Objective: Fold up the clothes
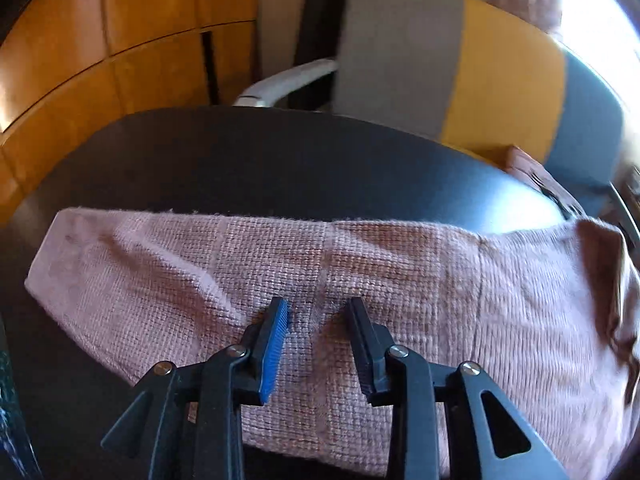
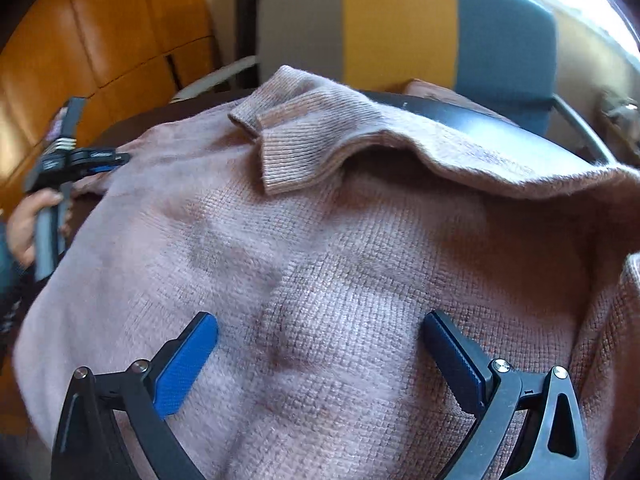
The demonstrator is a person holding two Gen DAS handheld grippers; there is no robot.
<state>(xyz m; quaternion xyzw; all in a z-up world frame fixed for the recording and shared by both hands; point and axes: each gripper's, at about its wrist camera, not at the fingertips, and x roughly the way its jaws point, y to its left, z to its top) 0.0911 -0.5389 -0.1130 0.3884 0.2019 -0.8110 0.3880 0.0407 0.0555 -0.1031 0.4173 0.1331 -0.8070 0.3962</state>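
The pink knitted sweater (image 2: 320,240) lies spread across the dark round table (image 1: 280,152), reaching its near edge. Left gripper (image 1: 316,308) half-open, right gripper (image 2: 320,324) wide, both empty; pinch a single edge, I'd say.

A dark round table (image 1: 248,160) is carrying a pink knitted sweater (image 1: 360,272), which is lying spread flat across its near half. The sweater's ribbed cuff (image 2: 288,152) is lying folded over on top.

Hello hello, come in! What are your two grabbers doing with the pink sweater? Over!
Left gripper open over the pink sweater, nothing pinched. Right gripper wide open above it. Sleeve folded across. Nothing in the way.
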